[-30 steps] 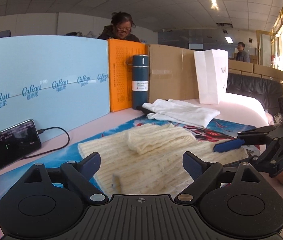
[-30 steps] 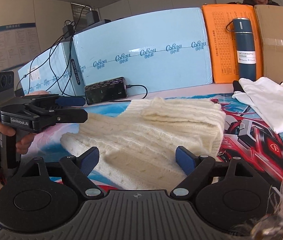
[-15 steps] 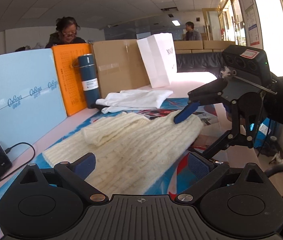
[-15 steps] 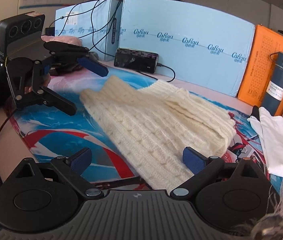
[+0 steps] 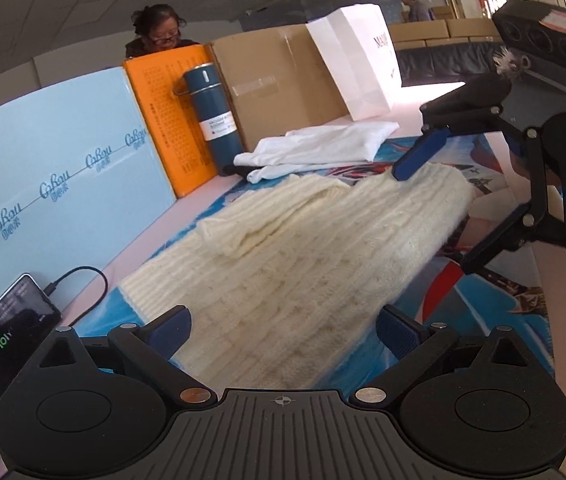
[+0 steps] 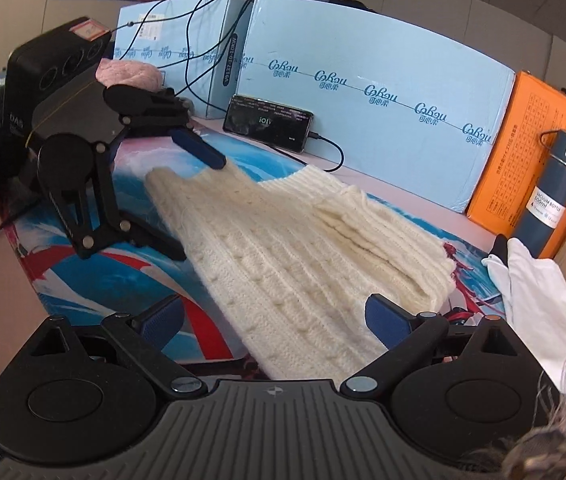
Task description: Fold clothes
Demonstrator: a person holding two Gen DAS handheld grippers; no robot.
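My left gripper [image 5: 283,330] had just spread its jaws wide, gripping nothing, with the cream cable-knit sweater [image 5: 303,248] lying flat between the blue pads on the printed blue-and-red table mat [image 6: 95,280]. My right gripper [image 6: 273,318] had likewise just been opening, empty, straddling the sweater's opposite end. A folded white cloth [image 5: 323,146] lay beyond, near the dark blue vacuum bottle [image 5: 211,116].

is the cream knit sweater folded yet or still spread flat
Partly folded: the cream sweater lies on the printed mat with one sleeve doubled over its body, the rest a long flat strip.
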